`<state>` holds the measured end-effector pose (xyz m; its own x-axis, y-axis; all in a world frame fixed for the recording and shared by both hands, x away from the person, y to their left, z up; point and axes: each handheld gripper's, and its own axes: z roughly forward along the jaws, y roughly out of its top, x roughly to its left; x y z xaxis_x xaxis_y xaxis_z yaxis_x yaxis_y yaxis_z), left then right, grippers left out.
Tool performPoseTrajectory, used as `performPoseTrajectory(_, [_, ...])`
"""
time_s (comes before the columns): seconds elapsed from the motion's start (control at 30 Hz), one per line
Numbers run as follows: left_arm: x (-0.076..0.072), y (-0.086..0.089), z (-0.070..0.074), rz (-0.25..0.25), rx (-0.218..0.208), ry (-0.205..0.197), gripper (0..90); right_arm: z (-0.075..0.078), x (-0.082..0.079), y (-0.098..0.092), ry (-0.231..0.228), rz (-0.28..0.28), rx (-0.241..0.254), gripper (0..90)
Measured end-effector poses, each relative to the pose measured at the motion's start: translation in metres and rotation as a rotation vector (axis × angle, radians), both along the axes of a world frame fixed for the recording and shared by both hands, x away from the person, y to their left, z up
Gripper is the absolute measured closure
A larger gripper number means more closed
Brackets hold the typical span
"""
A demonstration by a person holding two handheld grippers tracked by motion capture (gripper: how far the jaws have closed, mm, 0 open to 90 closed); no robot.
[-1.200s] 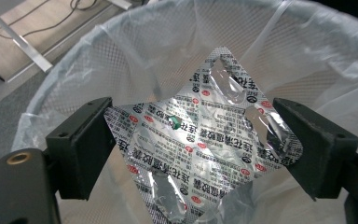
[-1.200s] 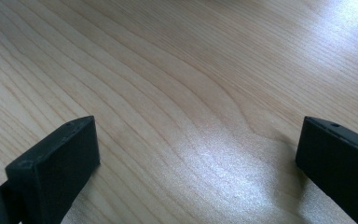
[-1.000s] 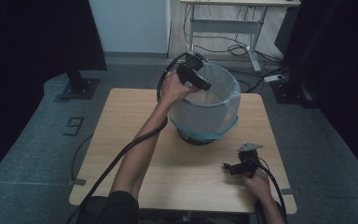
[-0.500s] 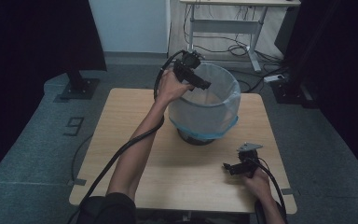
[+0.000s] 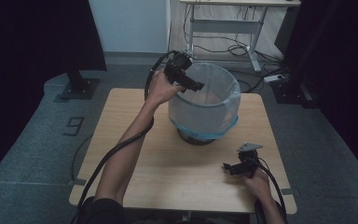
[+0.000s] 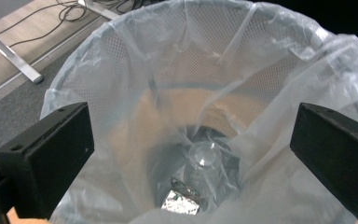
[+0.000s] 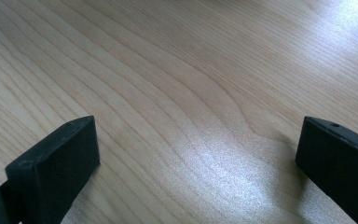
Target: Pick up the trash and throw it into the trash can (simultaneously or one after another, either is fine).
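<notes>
The left claw (image 5: pixel 193 86) is hovering over the near-left rim of the bin (image 5: pixel 204 105), its jaws having just been opening and now spread wide with nothing between them. A clear plastic bottle (image 6: pixel 204 170) is lying at the bottom, beside a crumpled bit of foil (image 6: pixel 179 201). Judging from this, the drop is done, so the hand should be lifting straight up and clear of the thin liner bag (image 6: pixel 279 93) (it snags easily). The bin is standing mid-desk (image 5: pixel 130 116), mesh-walled, with the translucent bag folded over its rim. The right claw (image 5: pixel 230 167), also spread and empty, is resting low over bare wood.
</notes>
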<state>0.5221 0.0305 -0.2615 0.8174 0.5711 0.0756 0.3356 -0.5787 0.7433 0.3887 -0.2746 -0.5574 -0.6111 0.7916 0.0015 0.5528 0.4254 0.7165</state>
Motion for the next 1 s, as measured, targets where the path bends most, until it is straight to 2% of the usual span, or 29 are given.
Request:
performPoseTrajectory(0.6, [-0.019,0.041,0.0,-0.004,-0.027,-0.017,0.0,0.0,0.0,0.001,-0.001,-0.006,0.0,0.0])
performPoseTrajectory(1.0, [-0.027,0.063,-0.01,0.016,-0.053,-0.033,0.0,0.0,0.0,0.001,0.0,-0.006,0.0,0.0])
